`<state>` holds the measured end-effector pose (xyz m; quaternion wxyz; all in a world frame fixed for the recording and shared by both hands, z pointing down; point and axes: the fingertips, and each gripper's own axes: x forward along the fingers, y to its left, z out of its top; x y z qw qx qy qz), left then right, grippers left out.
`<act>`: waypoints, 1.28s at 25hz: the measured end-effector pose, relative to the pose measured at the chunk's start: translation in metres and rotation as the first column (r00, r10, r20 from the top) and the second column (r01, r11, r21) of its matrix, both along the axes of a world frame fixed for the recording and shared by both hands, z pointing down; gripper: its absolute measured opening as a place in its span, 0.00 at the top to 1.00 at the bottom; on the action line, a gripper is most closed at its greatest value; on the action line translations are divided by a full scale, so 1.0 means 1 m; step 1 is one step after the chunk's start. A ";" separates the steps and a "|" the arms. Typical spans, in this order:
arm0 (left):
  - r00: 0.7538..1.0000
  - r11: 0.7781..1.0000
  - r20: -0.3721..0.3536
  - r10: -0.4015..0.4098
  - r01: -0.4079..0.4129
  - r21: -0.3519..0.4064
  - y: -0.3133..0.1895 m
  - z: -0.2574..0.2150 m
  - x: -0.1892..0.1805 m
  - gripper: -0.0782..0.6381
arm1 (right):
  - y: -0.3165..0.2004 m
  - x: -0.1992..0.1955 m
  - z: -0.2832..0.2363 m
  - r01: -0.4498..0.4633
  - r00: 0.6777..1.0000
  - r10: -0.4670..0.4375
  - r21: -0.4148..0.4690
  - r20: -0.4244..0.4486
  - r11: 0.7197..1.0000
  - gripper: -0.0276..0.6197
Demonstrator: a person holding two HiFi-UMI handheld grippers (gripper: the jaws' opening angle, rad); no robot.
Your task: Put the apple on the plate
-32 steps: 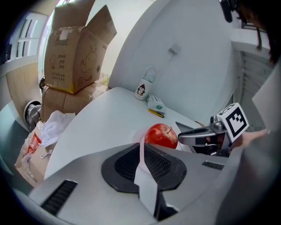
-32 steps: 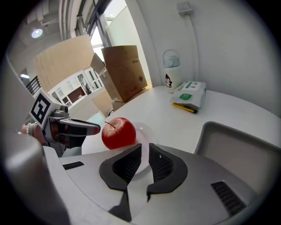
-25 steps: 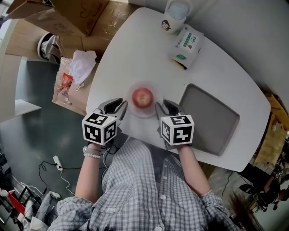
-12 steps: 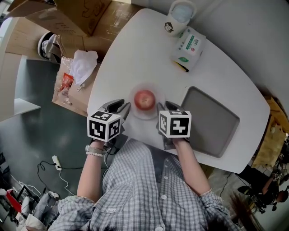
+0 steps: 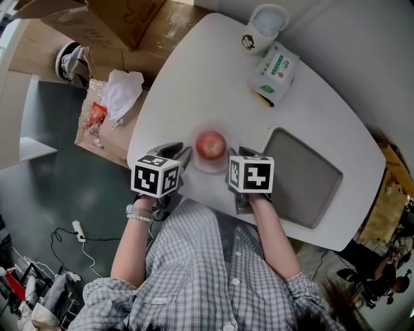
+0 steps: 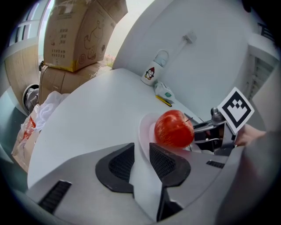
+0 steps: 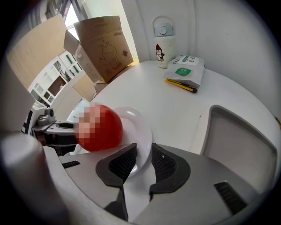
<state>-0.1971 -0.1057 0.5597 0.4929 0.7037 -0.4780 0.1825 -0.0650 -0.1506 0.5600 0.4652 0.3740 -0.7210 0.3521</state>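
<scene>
A red apple (image 5: 211, 145) rests on a small white plate (image 5: 206, 169) near the front edge of the white table (image 5: 194, 77). My left gripper (image 5: 179, 154) is at the plate's left rim and my right gripper (image 5: 240, 155) at its right rim. In the left gripper view the apple (image 6: 174, 128) sits just beyond the gripper (image 6: 141, 151), whose jaws stand apart with the plate's rim (image 6: 144, 132) in the gap. The right gripper view shows the apple (image 7: 100, 127) to the left, and the plate's edge (image 7: 138, 127) reaches between the parted jaws of that gripper (image 7: 143, 154).
A grey tray (image 5: 304, 174) lies right of the plate. At the far side stand a white penguin-print cup (image 5: 264, 26) and a tissue pack (image 5: 277, 70) with a yellow pencil. Cardboard boxes (image 5: 116, 19) and a white bag (image 5: 123, 90) sit on the floor, left.
Both marker cubes have tilted and shifted slightly beside the plate. The apple and the plate have stayed where they were.
</scene>
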 end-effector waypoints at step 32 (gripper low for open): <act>0.999 0.995 -0.027 -0.038 0.036 -0.090 0.001 0.005 -0.032 0.80 | 0.010 -0.028 0.000 -0.208 0.907 0.268 -0.207 0.325 0.956 0.86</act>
